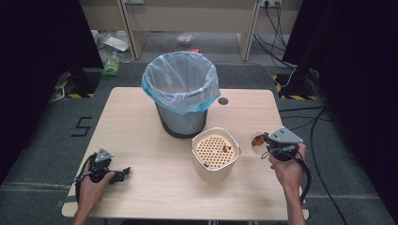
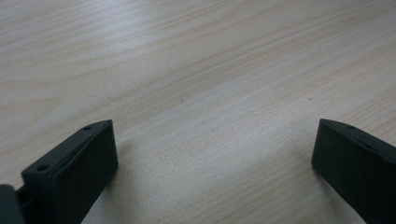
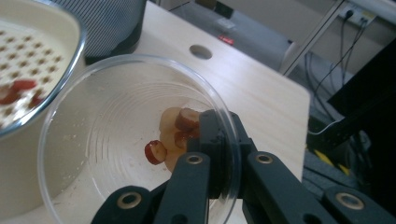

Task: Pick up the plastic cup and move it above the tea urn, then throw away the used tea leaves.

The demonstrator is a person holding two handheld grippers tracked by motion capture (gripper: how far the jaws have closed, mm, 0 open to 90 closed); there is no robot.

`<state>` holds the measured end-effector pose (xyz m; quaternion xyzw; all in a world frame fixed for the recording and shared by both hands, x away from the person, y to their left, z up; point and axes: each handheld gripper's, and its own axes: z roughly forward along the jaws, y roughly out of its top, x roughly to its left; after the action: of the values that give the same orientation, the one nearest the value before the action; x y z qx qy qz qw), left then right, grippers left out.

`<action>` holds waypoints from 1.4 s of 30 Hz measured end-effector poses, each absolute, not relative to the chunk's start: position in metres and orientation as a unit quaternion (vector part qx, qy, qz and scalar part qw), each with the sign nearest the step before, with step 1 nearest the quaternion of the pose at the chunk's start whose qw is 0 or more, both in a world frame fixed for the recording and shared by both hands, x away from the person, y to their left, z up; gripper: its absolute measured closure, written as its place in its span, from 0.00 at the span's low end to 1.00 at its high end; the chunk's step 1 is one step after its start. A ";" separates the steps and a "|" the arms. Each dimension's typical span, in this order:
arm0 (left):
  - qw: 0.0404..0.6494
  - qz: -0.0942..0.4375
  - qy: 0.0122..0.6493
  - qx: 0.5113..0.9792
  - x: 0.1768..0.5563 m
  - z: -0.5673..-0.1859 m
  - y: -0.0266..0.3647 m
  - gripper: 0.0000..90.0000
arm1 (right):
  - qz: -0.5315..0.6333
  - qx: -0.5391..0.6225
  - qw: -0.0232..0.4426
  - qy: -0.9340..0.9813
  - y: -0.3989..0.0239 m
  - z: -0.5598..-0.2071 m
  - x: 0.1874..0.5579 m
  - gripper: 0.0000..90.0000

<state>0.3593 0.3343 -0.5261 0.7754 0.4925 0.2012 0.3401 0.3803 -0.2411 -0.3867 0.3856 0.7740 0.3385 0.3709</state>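
Two claws are in use. Right claw (image 3: 219, 154) is pinched on the rim of a clear plastic bowl (image 3: 116, 140), held off the surface (image 1: 141, 140) just right of the cream strainer pot (image 1: 216, 152). Several reddish fruit slices (image 3: 180, 128) cling to the bowl's inner wall near the jaws. Left claw (image 2: 212, 158) rests spread and empty low over the bare wood.

Risks: the thin rim could flex and slip from the pinch if the bowl is tipped sharply; sticky slices may fail to drop, or fall onto the surface short of the pot or the lined waste bin (image 1: 180, 89).

Obscured: jaw contact behind the rim is partly hidden; the pot's depth below its perforated insert cannot be judged.
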 end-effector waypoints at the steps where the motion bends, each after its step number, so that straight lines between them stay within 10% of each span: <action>1: 0.340 0.201 0.493 0.775 0.359 -0.526 0.334 0.00 | 0.339 0.386 0.371 0.774 -0.241 -0.387 0.380 1.00; 42: 0.340 0.201 0.492 0.776 0.359 -0.526 0.334 0.00 | 0.375 0.223 0.492 0.753 -0.164 -0.352 0.403 1.00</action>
<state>0.3593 0.3342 -0.5261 0.7757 0.4920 0.2011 0.3403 0.4026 -0.1644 -0.3523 0.2232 0.7530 0.3754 0.4922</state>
